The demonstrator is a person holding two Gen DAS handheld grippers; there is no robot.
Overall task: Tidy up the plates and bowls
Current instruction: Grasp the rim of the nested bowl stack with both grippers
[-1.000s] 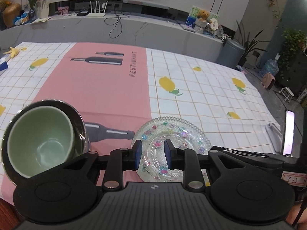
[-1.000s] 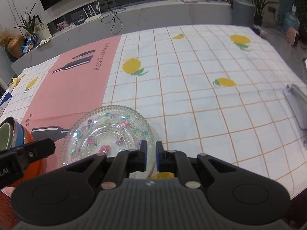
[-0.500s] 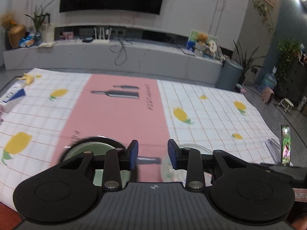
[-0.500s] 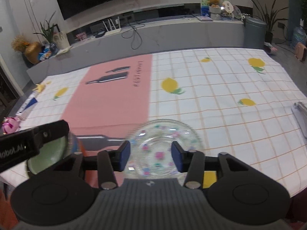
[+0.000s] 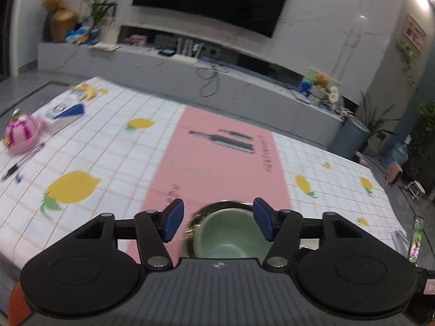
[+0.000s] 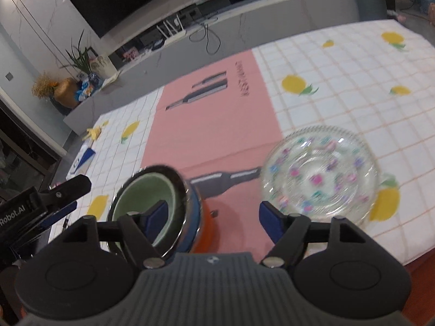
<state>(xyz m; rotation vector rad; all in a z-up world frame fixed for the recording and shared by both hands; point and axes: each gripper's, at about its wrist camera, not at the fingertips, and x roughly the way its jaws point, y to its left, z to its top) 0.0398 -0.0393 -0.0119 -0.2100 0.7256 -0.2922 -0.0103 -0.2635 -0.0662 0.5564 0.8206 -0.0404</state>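
A stack of bowls with a pale green bowl nested in a metal-rimmed one sits at the table's near edge. In the right wrist view the green bowl lies inside a blue and orange stack. A clear glass plate with coloured flower spots lies on the cloth to its right. My left gripper is open and empty, raised above the bowls. My right gripper is open and empty, between the bowls and the plate. The left gripper's finger shows at that view's left edge.
The table carries a checked cloth with lemons and a pink strip. A pink toy, pens and a blue-white box lie at the far left. A phone stands at the right edge.
Both grippers have opened wide and pulled up and back from the glass plate. The left view has swung left so that the bowls sit between its fingers.
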